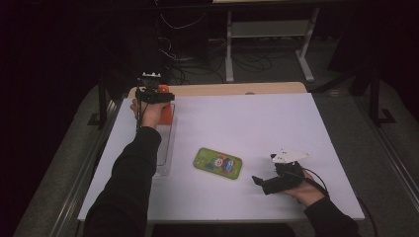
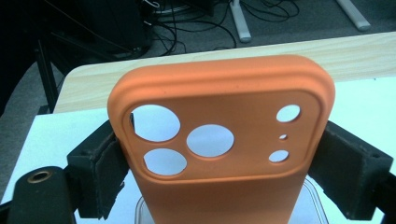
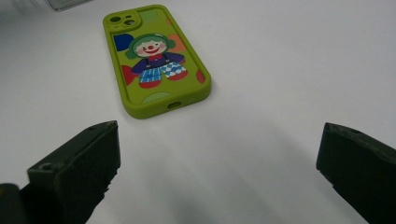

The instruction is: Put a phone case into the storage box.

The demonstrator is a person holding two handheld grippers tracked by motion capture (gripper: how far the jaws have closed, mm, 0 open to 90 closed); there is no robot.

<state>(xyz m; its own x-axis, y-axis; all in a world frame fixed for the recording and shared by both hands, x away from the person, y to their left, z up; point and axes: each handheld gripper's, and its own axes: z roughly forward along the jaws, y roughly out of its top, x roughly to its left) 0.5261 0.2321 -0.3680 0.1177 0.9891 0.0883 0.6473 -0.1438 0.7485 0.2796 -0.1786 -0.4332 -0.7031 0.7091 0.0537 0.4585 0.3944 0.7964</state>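
- Left gripper: located at the far left of the table, about 10 o'clock from the table's centre in the high view. The person's left hand holds it from behind.
- Left gripper state: the jaws are closed on the two long edges of an orange phone case. In the left gripper view one pad presses the case's left edge and the other presses its right edge.
- Orange phone case: held with the camera end toward 12 o'clock in the left gripper view. Three large round cut-outs sit at its left, and three smaller holes sit at its right.
- Clear tray: lies on the table directly below the held case and extends toward 6 o'clock along the left side of the table in the high view.
- Right gripper: rests low over the table at about 4 o'clock from the table's centre, held by the right hand.
- Right gripper state: the jaws stand wide apart and hold nothing.
- Green phone case: lies flat on the white table, printed with a clown figure. It sits at 11 o'clock ahead of the open jaws in the right gripper view, near them but apart. In the high view it lies between the clear tray and the right gripper.
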